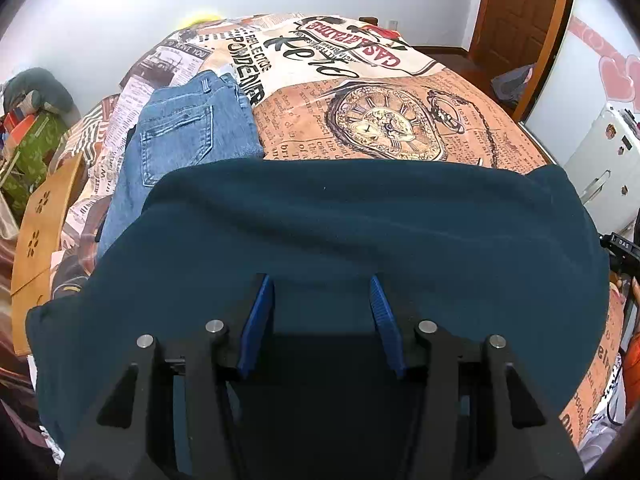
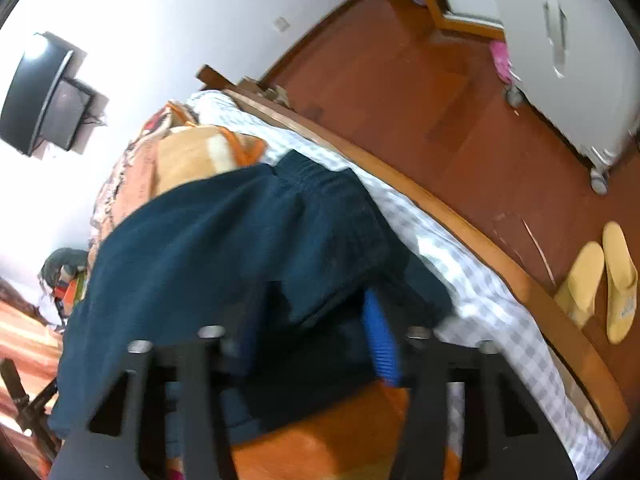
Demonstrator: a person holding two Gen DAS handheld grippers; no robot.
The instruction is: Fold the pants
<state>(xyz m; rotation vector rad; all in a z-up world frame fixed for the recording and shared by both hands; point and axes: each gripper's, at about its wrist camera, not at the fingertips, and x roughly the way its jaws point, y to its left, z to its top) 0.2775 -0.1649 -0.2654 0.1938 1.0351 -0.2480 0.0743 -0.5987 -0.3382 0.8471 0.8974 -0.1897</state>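
Note:
Dark teal pants (image 1: 360,220) lie spread across the near part of the bed. My left gripper (image 1: 320,284) hovers just over them, open, its blue pads (image 1: 258,320) apart with only flat cloth beneath. The right wrist view is blurred. There the pants (image 2: 220,240) show their gathered waistband (image 2: 312,172) near the bed's side. My right gripper (image 2: 312,300) sits low at that edge, and a fold of the cloth lies between its fingers. Its right blue pad (image 2: 380,340) shows bare, while cloth hides the left one. The jaws stand apart.
Blue jeans (image 1: 180,132) lie beyond the pants on the newspaper-print bedspread (image 1: 380,120). A wooden board (image 1: 40,232) stands at the left. A checked sheet (image 2: 460,248) and a wooden bed frame (image 2: 500,260) border the floor, with yellow slippers (image 2: 600,280) and a white fridge (image 1: 600,160).

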